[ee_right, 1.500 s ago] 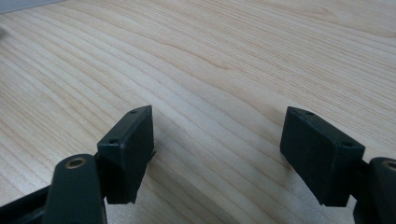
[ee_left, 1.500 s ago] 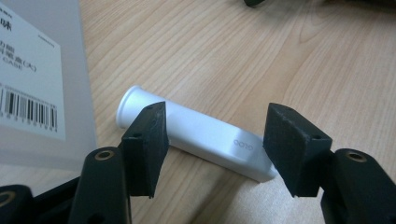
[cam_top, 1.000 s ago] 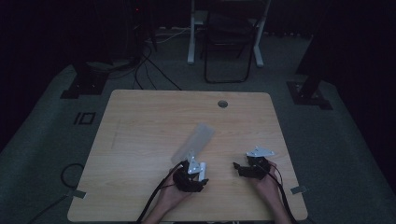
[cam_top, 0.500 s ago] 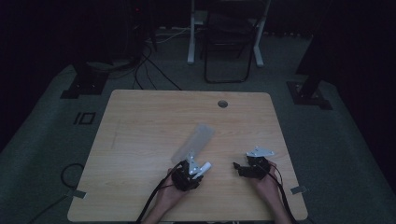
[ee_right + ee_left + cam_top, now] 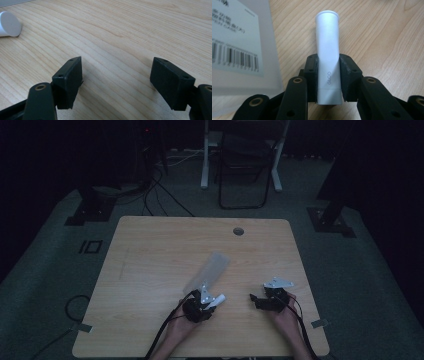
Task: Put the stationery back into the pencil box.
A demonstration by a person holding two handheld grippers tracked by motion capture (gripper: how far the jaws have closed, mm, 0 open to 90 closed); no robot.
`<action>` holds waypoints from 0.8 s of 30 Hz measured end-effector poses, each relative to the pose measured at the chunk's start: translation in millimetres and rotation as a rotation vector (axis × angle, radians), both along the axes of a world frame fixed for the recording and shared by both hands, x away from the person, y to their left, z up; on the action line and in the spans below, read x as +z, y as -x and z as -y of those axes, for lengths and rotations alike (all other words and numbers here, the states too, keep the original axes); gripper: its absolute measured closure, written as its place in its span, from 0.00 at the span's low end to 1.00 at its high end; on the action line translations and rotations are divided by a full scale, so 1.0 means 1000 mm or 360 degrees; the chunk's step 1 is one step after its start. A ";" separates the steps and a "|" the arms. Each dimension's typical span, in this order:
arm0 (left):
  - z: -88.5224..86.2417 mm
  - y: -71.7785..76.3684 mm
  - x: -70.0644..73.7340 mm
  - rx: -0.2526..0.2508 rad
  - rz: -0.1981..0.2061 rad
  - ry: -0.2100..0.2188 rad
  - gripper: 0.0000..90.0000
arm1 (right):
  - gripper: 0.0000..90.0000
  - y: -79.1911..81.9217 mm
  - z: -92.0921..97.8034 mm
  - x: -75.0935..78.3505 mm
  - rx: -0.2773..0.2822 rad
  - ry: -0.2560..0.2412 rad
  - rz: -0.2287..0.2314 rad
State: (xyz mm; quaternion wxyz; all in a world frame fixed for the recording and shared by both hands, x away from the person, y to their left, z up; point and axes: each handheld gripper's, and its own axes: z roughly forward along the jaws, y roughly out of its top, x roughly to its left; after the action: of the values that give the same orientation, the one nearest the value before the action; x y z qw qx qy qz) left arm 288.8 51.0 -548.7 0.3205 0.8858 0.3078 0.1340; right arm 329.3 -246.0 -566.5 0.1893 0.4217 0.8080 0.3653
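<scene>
A white tube marked GLOO [image 5: 328,57] is clamped between the black jaws of my left gripper [image 5: 328,77], its round end pointing away over the wood. From above, that left gripper [image 5: 206,303] sits near the table's front edge with the white tube [image 5: 217,301] sticking out to the right. A clear plastic bag with a barcode label [image 5: 235,45] lies just left of the tube, and in the high view the bag [image 5: 210,270] stretches away from the gripper. My right gripper [image 5: 117,80] stands open over bare wood; the tube's end [image 5: 8,23] shows far left. In the high view the right gripper [image 5: 256,301] points left.
The wooden table [image 5: 150,250] has a round cable hole [image 5: 238,231] near its far edge. A folding chair [image 5: 247,165] and cables on the floor [image 5: 150,185] lie beyond the table. Tape tabs mark the front corners [image 5: 320,323].
The left gripper has turned so the white tube now points rightward toward the right gripper. The right gripper has stayed about where it was.
</scene>
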 end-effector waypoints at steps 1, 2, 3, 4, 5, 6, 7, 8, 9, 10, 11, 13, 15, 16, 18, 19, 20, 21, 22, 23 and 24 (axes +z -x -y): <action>-0.001 0.000 0.000 -0.0003 -0.0002 -0.0001 0.78 | 0.29 0.000 0.000 0.000 0.0000 0.0000 0.0000; -0.002 0.000 0.000 -0.0003 -0.0004 0.0001 0.78 | 0.29 0.000 0.000 0.000 0.0000 0.0000 0.0000; -0.003 0.000 0.000 -0.0006 -0.0012 0.0006 0.78 | 0.29 0.000 0.000 0.000 0.0000 0.0000 0.0000; -0.004 -0.001 0.000 -0.0005 -0.0022 0.0012 0.78 | 0.29 0.000 0.000 0.000 0.0000 0.0001 0.0000; -0.005 -0.001 0.000 -0.0011 -0.0023 0.0010 0.78 | 0.29 0.000 0.000 0.000 0.0000 0.0000 0.0000; -0.005 -0.001 0.000 -0.0015 -0.0021 0.0011 0.78 | 0.29 0.000 0.000 0.000 0.0000 0.0000 0.0000; -0.006 0.000 0.000 -0.0018 -0.0017 0.0009 0.78 | 0.29 0.000 0.000 0.000 0.0000 0.0000 0.0000; -0.006 0.000 0.000 -0.0021 -0.0015 0.0010 0.79 | 0.29 0.000 0.000 0.000 0.0000 0.0000 0.0000; -0.006 0.000 0.000 -0.0021 -0.0015 0.0014 0.79 | 0.29 0.000 0.000 0.000 0.0000 0.0000 0.0000; -0.007 0.000 0.000 -0.0020 -0.0016 0.0017 0.79 | 0.29 0.000 0.000 0.000 0.0000 0.0000 0.0000; -0.007 0.000 0.000 -0.0018 -0.0016 0.0016 0.79 | 0.29 0.000 0.000 0.000 0.0000 0.0000 0.0000; -0.007 0.000 0.000 -0.0011 -0.0007 0.0013 0.79 | 0.29 0.000 0.000 0.000 0.0000 0.0000 0.0000; -0.009 0.001 0.000 -0.0006 0.0007 0.0029 0.79 | 0.29 0.000 0.000 0.000 0.0000 0.0000 0.0000; -0.010 0.001 0.001 -0.0007 0.0010 0.0036 0.79 | 0.29 0.000 0.000 0.000 0.0000 0.0000 0.0000; -0.010 0.002 0.002 -0.0006 0.0015 0.0044 0.79 | 0.29 0.000 0.000 0.000 0.0000 0.0001 -0.0001; -0.011 0.002 0.003 -0.0008 0.0024 0.0047 0.79 | 0.29 0.000 0.000 0.000 0.0000 0.0001 0.0000; -0.012 0.003 0.005 -0.0008 0.0033 0.0053 0.79 | 0.29 0.000 0.000 0.000 0.0000 0.0000 0.0000; -0.012 0.003 0.006 -0.0009 0.0038 0.0057 0.79 | 0.29 0.000 0.000 0.000 0.0000 0.0000 0.0000; -0.013 0.003 0.008 -0.0013 0.0047 0.0056 0.79 | 0.29 0.000 0.000 0.000 0.0000 0.0000 0.0000; -0.014 0.004 0.011 -0.0010 0.0062 0.0065 0.79 | 0.29 0.000 0.000 0.000 0.0000 0.0000 0.0000; -0.014 0.004 0.011 -0.0010 0.0062 0.0065 0.79 | 0.29 0.000 0.000 0.000 0.0000 0.0000 0.0000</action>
State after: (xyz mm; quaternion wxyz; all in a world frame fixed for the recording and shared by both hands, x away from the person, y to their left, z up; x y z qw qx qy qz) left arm 284.3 65.1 -537.5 0.3449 0.8772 0.3014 0.1441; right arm 329.4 -246.0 -566.5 0.1894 0.4216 0.8080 0.3653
